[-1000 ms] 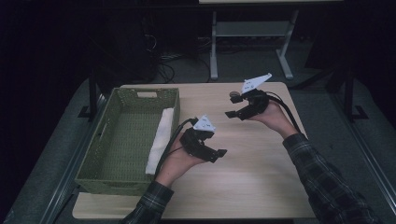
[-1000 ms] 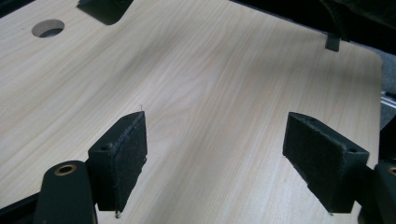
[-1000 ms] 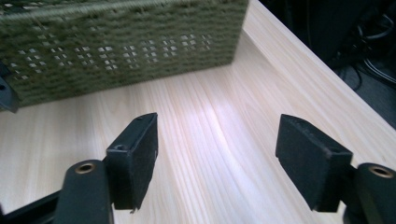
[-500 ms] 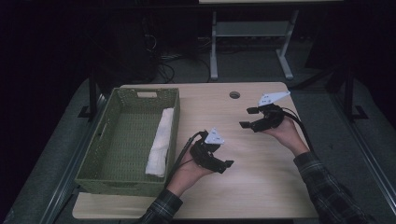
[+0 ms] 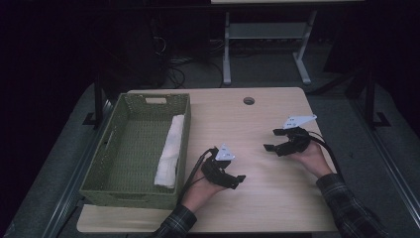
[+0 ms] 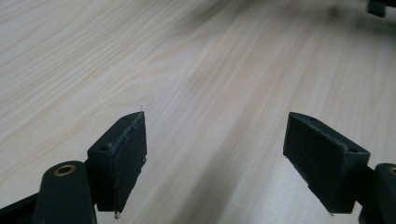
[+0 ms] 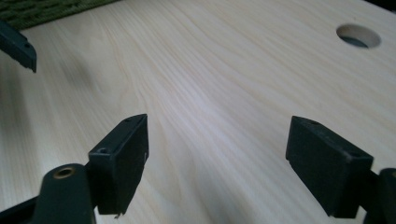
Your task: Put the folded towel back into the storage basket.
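Note:
My left gripper (image 5: 236, 179) hangs low over the middle of the wooden table (image 5: 277, 208), just right of the basket. It is open, and in the left gripper view (image 6: 215, 149) there is only bare wood between the jaws. My right gripper (image 5: 272, 140) is farther right, pointing left, also low over the table. Its jaws have just been opening, and in the right gripper view (image 7: 217, 158) nothing lies between them. A white rolled cloth (image 5: 170, 151) lies along the right inner wall of the green woven basket (image 5: 132, 191).
The basket takes up the table's left third. A round cable hole (image 5: 249, 100) (image 7: 358, 36) is near the far edge. Desk legs and cables stand on the dark floor beyond. The left gripper's jaw tip (image 7: 18, 46) is at the left of the right gripper view.
Both hands have sunk toward the tabletop and drawn back toward the near edge. The right gripper has also moved to the right, away from the cable hole.

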Demonstrator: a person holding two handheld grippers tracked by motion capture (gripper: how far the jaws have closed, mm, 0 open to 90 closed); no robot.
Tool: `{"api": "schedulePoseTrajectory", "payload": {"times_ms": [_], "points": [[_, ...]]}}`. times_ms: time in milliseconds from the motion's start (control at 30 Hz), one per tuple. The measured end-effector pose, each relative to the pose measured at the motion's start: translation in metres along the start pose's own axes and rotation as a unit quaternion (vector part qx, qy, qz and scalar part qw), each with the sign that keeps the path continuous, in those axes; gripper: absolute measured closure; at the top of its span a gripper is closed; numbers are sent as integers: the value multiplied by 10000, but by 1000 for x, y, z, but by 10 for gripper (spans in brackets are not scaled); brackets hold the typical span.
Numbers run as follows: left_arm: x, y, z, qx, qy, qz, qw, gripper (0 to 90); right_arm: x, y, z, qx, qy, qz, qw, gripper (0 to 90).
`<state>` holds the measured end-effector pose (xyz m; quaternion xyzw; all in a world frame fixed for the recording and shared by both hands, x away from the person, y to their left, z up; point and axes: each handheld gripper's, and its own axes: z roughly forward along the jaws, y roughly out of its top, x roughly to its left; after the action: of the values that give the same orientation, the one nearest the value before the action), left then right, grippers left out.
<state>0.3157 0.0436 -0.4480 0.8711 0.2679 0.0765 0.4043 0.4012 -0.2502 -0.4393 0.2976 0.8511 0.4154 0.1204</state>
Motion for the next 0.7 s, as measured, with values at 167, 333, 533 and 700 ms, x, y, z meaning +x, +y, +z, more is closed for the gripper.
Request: {"api": "schedulePoseTrajectory", "payload": {"times_ms": [167,333,533,700], "points": [[1,-9,8,225,263,152,9993,203,-2,-17,-2,119,-125,219,9996,183],[1,-17,16,363,299,112,9988,194,-4,-34,-4,314,-215,393,9985,189],[0,-22,21,188,446,178,9987,151,-4,-43,-4,356,-445,433,9974,158],[0,-22,21,209,434,197,9986,142,-3,-49,5,569,-597,477,9954,109]]}}
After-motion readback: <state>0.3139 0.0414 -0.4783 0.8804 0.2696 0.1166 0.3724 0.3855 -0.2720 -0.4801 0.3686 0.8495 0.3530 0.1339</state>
